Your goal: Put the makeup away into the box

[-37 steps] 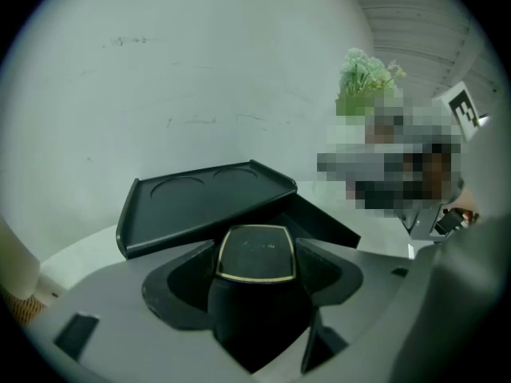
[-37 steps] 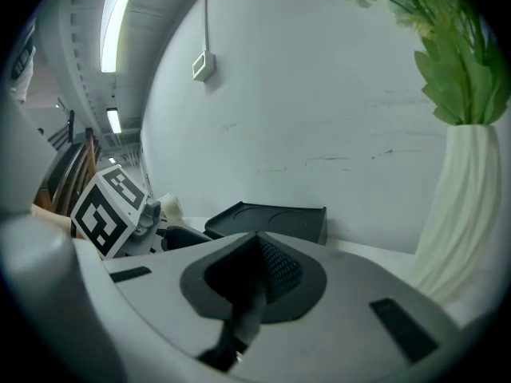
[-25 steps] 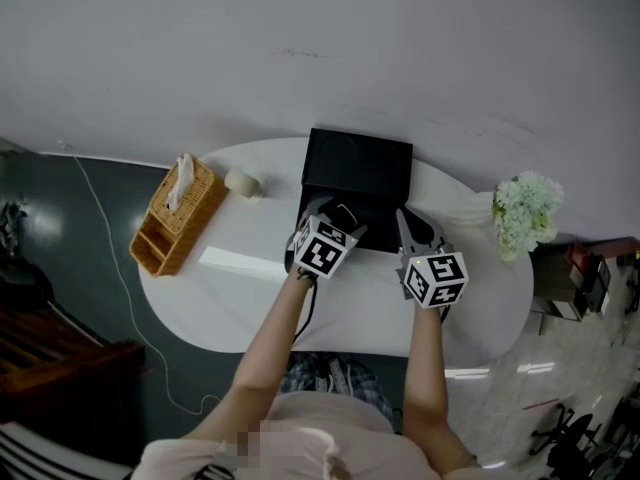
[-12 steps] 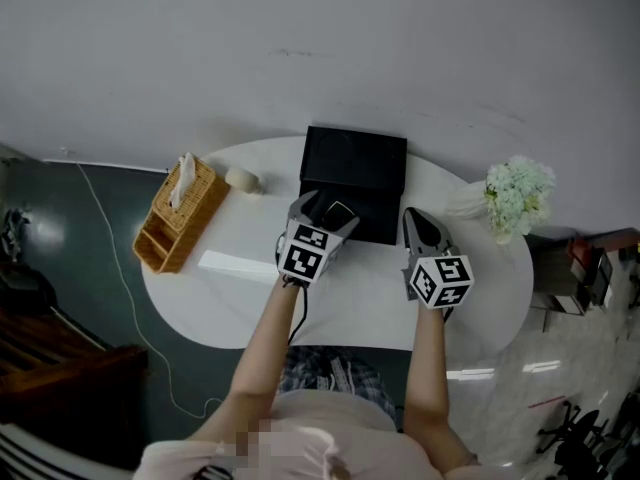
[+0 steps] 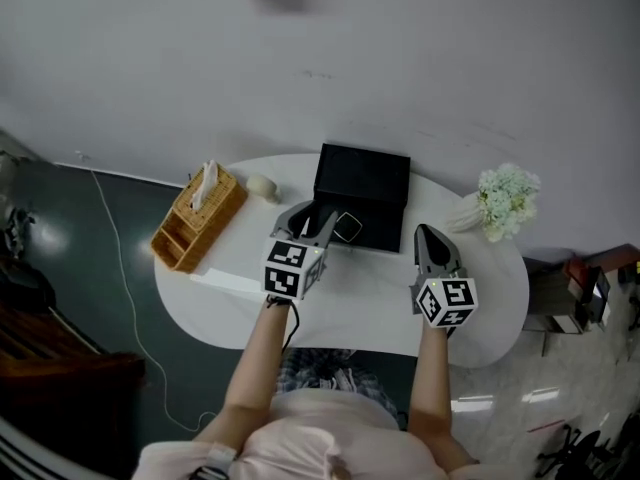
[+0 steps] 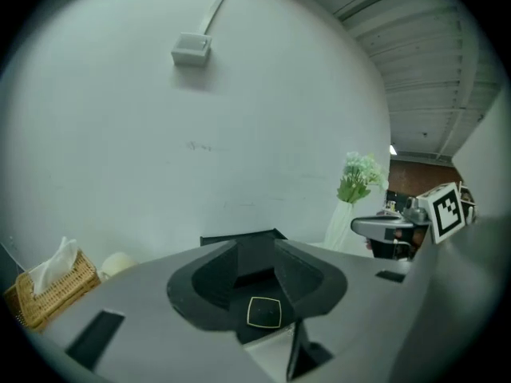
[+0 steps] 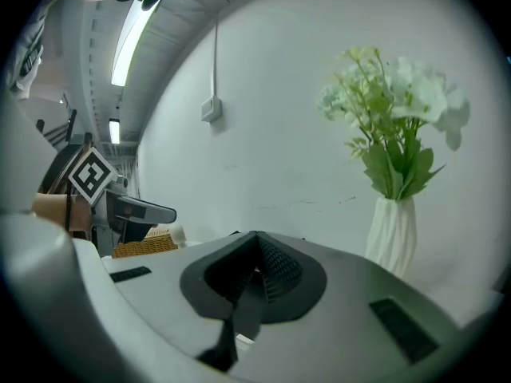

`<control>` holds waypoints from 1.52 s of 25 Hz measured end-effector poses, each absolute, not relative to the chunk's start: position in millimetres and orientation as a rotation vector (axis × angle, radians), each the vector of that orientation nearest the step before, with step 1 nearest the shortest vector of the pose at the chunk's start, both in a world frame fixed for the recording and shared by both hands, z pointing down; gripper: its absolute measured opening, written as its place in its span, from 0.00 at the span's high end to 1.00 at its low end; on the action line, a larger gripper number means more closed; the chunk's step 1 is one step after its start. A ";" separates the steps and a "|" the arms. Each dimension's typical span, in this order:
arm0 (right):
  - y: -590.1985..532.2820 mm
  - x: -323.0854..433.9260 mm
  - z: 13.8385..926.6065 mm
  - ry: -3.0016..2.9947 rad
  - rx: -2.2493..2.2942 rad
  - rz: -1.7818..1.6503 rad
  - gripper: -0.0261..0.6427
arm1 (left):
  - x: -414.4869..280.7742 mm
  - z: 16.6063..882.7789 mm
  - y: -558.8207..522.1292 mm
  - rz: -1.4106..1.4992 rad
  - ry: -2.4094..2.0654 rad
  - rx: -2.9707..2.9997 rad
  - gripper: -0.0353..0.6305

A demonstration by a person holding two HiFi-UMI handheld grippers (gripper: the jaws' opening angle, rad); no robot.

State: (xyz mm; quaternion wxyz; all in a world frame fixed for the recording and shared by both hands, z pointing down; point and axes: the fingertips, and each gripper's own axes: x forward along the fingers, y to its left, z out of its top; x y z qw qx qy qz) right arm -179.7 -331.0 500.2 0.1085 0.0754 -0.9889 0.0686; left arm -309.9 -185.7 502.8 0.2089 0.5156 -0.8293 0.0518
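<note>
My right gripper (image 7: 257,246) fills the lower frame, its two dark jaws pressed together with nothing between them. Beyond it on the right stands a white vase (image 7: 391,238) of pale flowers (image 7: 399,102) against the white wall (image 7: 279,158). At the far left I see the left gripper (image 7: 158,211) with its marker cube (image 7: 92,174); its jaws have just been closing, nothing showing between them. A wicker basket (image 7: 144,248) sits just below it.

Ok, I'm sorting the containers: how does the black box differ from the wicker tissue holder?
The black box is dark and smooth; the wicker tissue holder is tan and woven. The box sits mid-back on the table, the holder angled near its left end. Tissue pokes from the holder; a small compact shows at the box's front. Both are rectangular.
</note>
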 end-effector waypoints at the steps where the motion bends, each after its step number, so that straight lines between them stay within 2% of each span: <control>1: -328.9 -174.9 495.2 -2.921 0.228 0.193 0.94 | -311.5 496.4 -177.5 0.122 -2.331 1.414 0.74; 2: -327.1 -170.1 490.4 -2.931 0.236 0.187 0.94 | -313.0 490.2 -169.5 0.108 -2.358 1.394 0.81; 3: -325.5 -165.3 485.8 -2.941 0.244 0.182 0.94 | -313.9 484.2 -162.1 0.105 -2.386 1.381 0.84; 9: -323.5 -143.1 459.8 -2.990 0.290 0.138 0.94 | -311.5 456.1 -130.1 0.097 -2.510 1.380 0.90; 24: -331.1 -106.2 435.8 -2.994 0.481 0.025 0.94 | -297.3 448.7 -109.3 0.100 -2.533 1.443 0.91; 38: -327.5 -104.0 436.9 -2.990 0.481 0.029 0.94 | -294.5 453.3 -108.0 0.098 -2.508 1.441 0.91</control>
